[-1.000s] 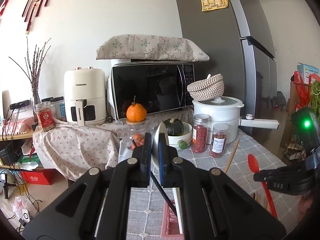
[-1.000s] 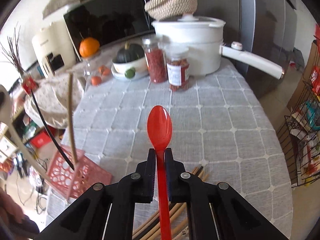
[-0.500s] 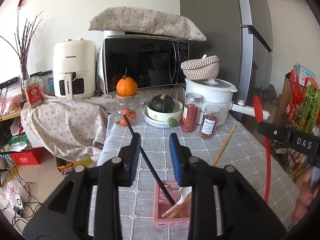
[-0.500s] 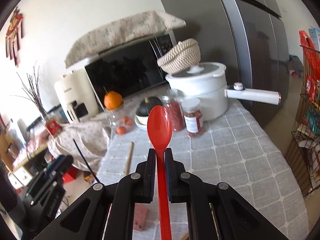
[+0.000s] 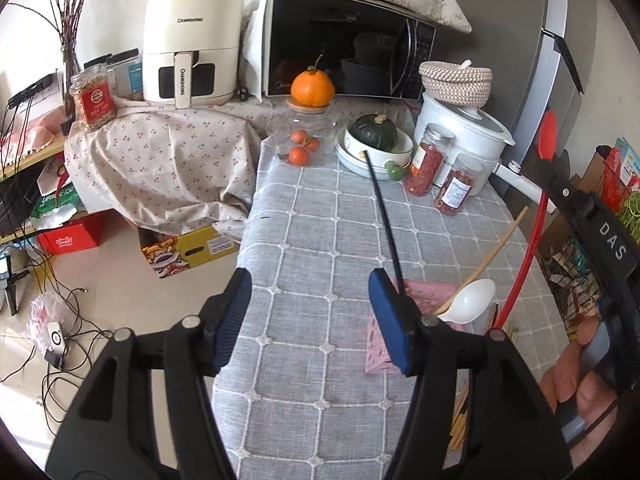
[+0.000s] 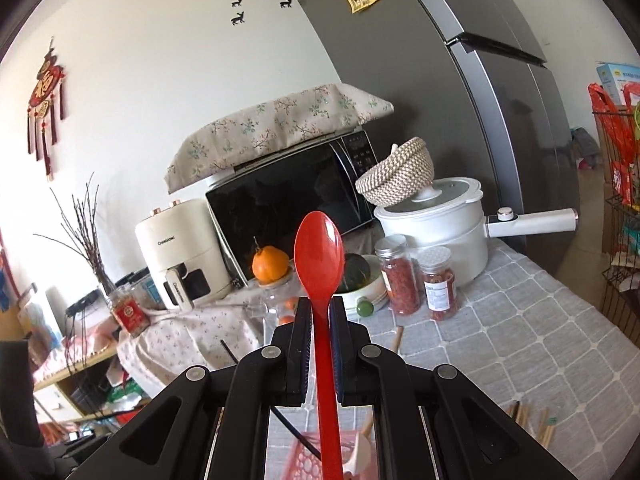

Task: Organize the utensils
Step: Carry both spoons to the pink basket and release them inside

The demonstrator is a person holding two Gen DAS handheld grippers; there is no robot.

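Right claw (image 6: 320, 344) is pinched on the red spoon (image 6: 320, 248), gripping its handle just below the bowl; the spoon stands nearly upright, bowl at the top, its handle running down between the fingers toward the pink basket (image 6: 304, 456) directly below. Left claw (image 5: 310, 308) is spread wide with nothing between its blue pads, hovering over the grey checked bench (image 5: 320, 232) just beside the pink basket (image 5: 430, 292). In that basket a white ladle (image 5: 470, 300) with a wooden handle leans up and away toward the white pot (image 5: 464, 132), and a black chopstick (image 5: 382, 220) slants up toward the bowl with the green squash (image 5: 376, 132). Seen from the left wrist, the red spoon (image 5: 540, 188) hangs just past the basket's far side, its lower tip close to the rim. Loose chopsticks (image 6: 532, 420) lie flat on the bench near the basket.
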